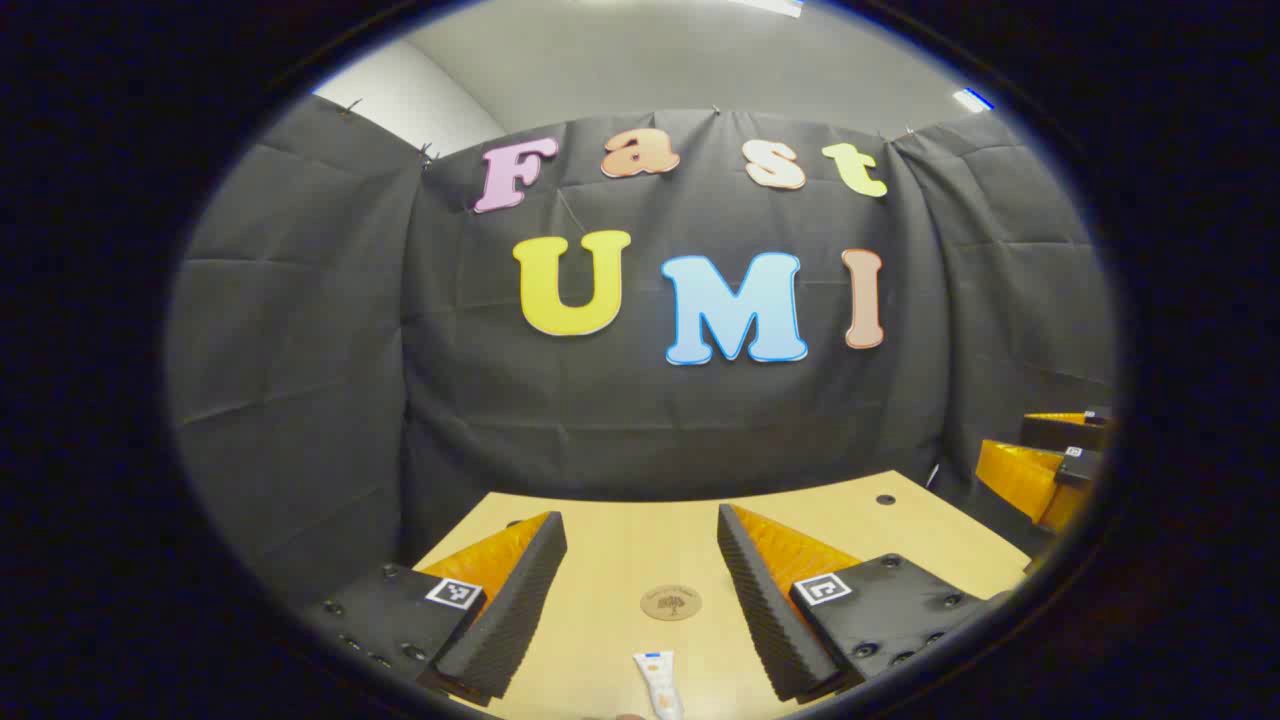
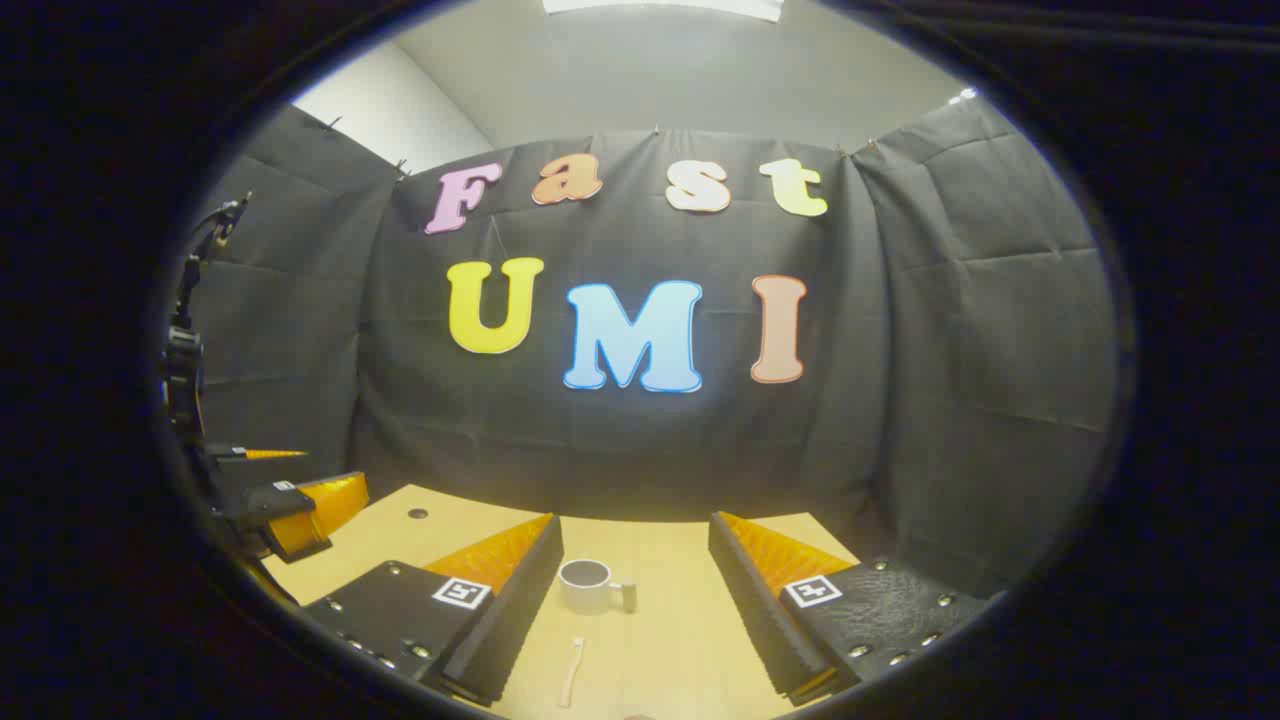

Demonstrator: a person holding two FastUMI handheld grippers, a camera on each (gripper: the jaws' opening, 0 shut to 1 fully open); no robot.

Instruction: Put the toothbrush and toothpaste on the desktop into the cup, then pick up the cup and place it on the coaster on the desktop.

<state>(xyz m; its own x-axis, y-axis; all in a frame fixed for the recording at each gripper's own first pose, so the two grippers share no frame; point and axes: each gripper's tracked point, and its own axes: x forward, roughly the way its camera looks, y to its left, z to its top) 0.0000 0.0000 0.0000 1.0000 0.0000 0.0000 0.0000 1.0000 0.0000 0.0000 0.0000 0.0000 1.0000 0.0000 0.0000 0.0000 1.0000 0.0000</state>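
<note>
Overhead and unhurried, I hold both grippers above the bench point(image 1: 900, 520), nothing yet lifted. Taking the cup point(image 2: 587, 586) as landmark: it stands upright on the bench, mouth clear to receive, just beyond my right gripper point(image 2: 635, 590), whose jaws are spread wide and empty around it. The toothbrush point(image 2: 572, 672) lies flat just nearer me than the cup, lengthwise between those jaws, likely my first pick. My left gripper point(image 1: 640, 590) is also spread and empty; between its fingers sits the round coaster point(image 1: 671, 602), and nearer me the toothpaste point(image 1: 660, 682) lies flat. How far those two lie from the cup I cannot tell.
</note>
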